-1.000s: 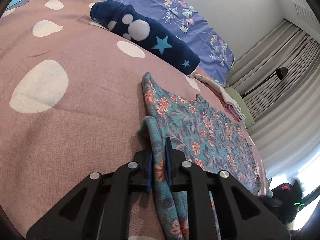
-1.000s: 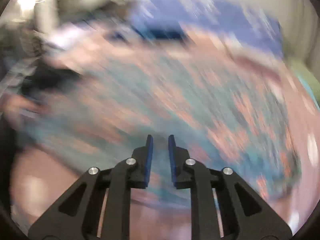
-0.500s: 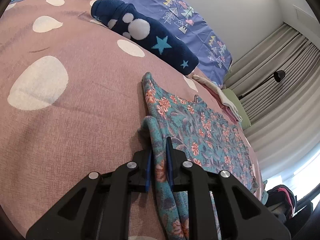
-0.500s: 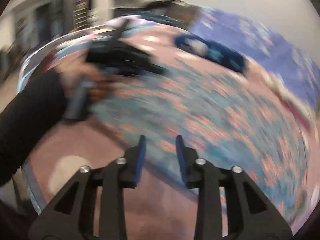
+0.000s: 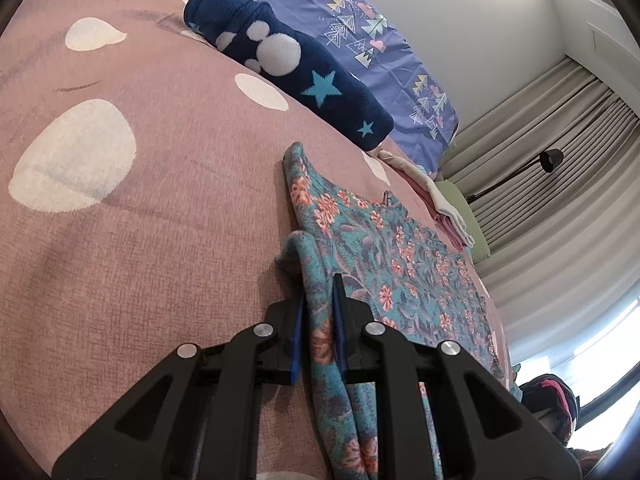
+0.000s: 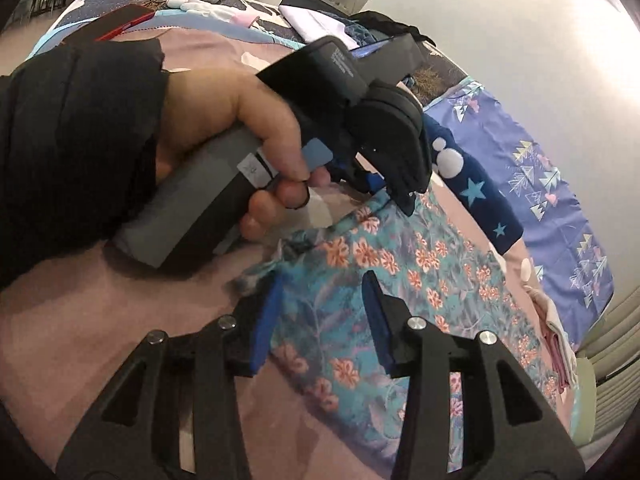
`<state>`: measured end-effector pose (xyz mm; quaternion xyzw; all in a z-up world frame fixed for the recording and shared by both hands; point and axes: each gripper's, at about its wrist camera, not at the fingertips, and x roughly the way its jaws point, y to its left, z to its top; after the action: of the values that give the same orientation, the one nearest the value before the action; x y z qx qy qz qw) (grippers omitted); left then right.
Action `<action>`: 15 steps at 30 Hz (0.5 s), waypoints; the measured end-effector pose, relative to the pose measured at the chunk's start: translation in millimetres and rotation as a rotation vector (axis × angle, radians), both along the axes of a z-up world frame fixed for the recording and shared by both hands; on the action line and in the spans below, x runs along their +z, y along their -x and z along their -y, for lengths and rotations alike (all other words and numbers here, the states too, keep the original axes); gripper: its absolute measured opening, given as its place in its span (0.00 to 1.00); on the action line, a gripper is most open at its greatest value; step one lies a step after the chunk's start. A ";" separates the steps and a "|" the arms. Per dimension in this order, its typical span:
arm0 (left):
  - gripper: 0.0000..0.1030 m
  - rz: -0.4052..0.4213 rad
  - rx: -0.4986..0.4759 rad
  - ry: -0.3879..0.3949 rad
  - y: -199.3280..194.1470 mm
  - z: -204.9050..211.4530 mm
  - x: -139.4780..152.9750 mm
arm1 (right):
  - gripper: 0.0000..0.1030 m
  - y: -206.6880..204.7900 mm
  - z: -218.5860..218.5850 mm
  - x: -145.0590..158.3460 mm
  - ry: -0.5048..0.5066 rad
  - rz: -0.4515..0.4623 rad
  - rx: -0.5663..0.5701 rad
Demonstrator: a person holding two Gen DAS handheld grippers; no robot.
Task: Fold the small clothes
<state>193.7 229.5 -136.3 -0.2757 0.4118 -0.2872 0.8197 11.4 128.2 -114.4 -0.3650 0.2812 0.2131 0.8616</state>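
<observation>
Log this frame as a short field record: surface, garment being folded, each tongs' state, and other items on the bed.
surface: pink bedspread with white spots
garment: teal floral garment, spread mostly flat, near edge bunched
left tongs: shut on a fold of the garment's edge
right tongs: open, over the garment near the left tongs, nothing between them
left hand: grips the left tool's handle
other items: navy star blanket, rolled; purple pillowcase; small folded pile beyond the garment

In the right wrist view, the left gripper (image 6: 394, 196) and the hand (image 6: 224, 120) holding it hide the floral garment's (image 6: 400, 280) far corner. In the left wrist view, that garment runs off the bottom edge, under the gripper.
</observation>
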 end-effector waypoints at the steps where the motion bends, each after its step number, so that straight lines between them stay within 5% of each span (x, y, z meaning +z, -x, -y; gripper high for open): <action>1: 0.15 -0.001 0.000 -0.001 0.1 0.1 0.1 | 0.41 2.8 3.2 3.2 -0.014 -0.014 -0.004; 6: 0.15 0.000 0.001 -0.002 0.0 0.2 0.3 | 0.49 19.8 21.2 9.2 -0.086 -0.078 -0.003; 15: 0.15 -0.001 0.001 0.003 0.1 0.0 -0.1 | 0.49 18.7 -0.8 0.1 -0.003 -0.009 -0.035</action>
<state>193.6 229.5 -136.5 -0.2775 0.4116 -0.2871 0.8192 -7.3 129.0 -114.3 -0.3577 0.2913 0.2000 0.8644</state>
